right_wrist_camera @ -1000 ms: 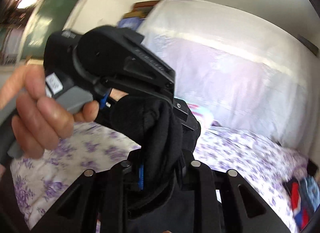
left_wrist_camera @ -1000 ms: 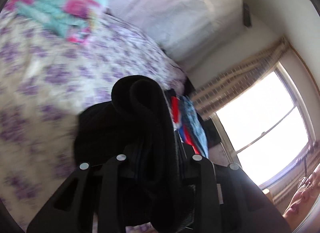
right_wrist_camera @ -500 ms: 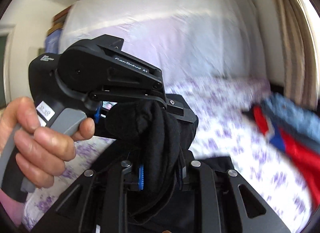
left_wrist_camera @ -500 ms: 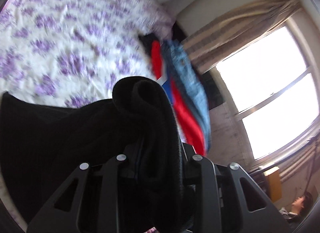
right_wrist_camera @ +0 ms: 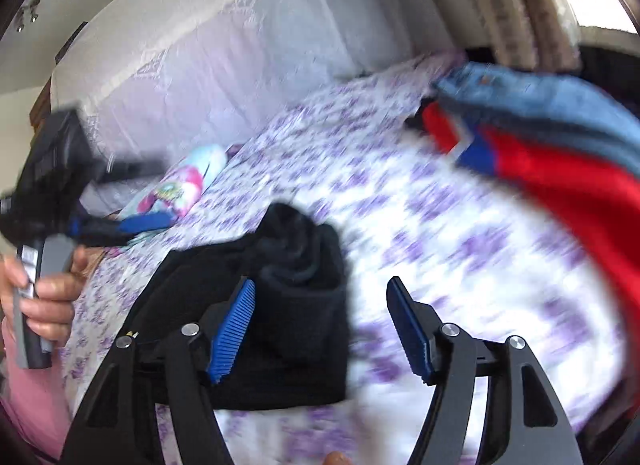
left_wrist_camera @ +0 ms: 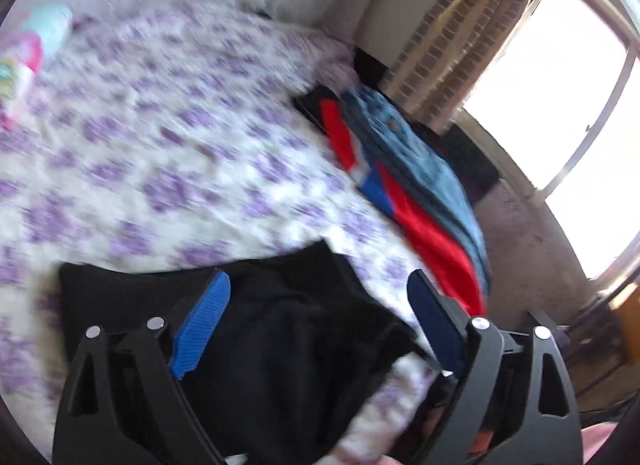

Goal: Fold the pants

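The black pants [left_wrist_camera: 280, 345] lie bunched on the purple-flowered bed sheet [left_wrist_camera: 160, 153], just below my left gripper [left_wrist_camera: 320, 297], which is open and empty above them. In the right wrist view the pants [right_wrist_camera: 296, 289] rest on the sheet [right_wrist_camera: 460, 265] with a rumpled end raised. My right gripper [right_wrist_camera: 320, 301] is open, its left blue pad [right_wrist_camera: 234, 329] next to the cloth, gripping nothing. The left gripper [right_wrist_camera: 120, 225] shows there too, hand-held at the left, open.
A pile of red, blue and denim clothes [left_wrist_camera: 404, 185] lies at the bed's right edge, also in the right wrist view [right_wrist_camera: 552, 145]. A floral pillow [right_wrist_camera: 180, 189] sits at the head. A curtain [left_wrist_camera: 460, 25] and bright window [left_wrist_camera: 568, 105] stand beyond.
Both grippers held the bunched black pants; both have now opened and let go. The pants have dropped onto the bed, and the grippers have drawn apart.
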The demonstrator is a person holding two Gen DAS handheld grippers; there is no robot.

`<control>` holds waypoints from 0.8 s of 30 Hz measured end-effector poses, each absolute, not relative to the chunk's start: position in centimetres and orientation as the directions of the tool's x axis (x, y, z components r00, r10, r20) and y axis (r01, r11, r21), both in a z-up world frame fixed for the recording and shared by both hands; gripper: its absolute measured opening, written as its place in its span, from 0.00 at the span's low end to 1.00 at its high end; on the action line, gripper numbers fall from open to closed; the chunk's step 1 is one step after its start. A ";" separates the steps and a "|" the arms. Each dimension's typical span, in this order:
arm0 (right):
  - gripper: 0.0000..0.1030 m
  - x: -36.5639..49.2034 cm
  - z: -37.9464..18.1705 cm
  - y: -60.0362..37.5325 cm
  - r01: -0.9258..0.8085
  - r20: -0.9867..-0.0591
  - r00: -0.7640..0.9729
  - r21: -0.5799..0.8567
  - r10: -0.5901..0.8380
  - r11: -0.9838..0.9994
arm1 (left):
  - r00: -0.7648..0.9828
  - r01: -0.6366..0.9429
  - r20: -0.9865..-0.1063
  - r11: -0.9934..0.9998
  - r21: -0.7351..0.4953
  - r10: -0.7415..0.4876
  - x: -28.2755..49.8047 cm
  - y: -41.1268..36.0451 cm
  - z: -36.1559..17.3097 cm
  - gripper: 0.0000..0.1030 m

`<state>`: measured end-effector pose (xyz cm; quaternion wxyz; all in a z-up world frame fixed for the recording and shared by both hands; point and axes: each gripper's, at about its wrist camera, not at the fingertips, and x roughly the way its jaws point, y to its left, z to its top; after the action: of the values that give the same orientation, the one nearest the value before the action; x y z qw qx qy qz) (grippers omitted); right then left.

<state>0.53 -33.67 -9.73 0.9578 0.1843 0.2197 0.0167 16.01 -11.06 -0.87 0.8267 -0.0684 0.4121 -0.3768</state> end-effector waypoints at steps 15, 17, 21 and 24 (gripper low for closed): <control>0.19 7.8 -7.9 -28.6 -0.104 -0.578 0.801 0.117 0.153 0.988 | 0.349 0.455 -0.691 0.759 -0.466 -0.634 12.3 -2.0 -8.5 0.85; 0.12 7.9 -8.5 -28.9 -0.112 -0.611 0.780 0.079 0.137 0.991 | 0.318 0.442 -0.705 0.757 -0.481 -0.634 12.2 -1.8 -10.2 0.85; 0.02 5.9 -6.7 -30.6 -0.159 -0.575 0.791 0.138 0.210 0.978 | 0.315 0.453 -0.690 0.742 -0.494 -0.652 12.0 -1.6 -10.7 0.85; 0.02 3.4 -5.0 -32.0 -0.196 -0.526 0.800 0.225 0.288 0.955 | 0.306 0.467 -0.676 0.725 -0.506 -0.670 12.1 -1.6 -10.5 0.85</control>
<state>3.44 -31.96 -4.98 0.9454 0.0799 0.2890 0.1279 12.08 -1.59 -10.49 0.8010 -0.1078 0.4699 -0.3550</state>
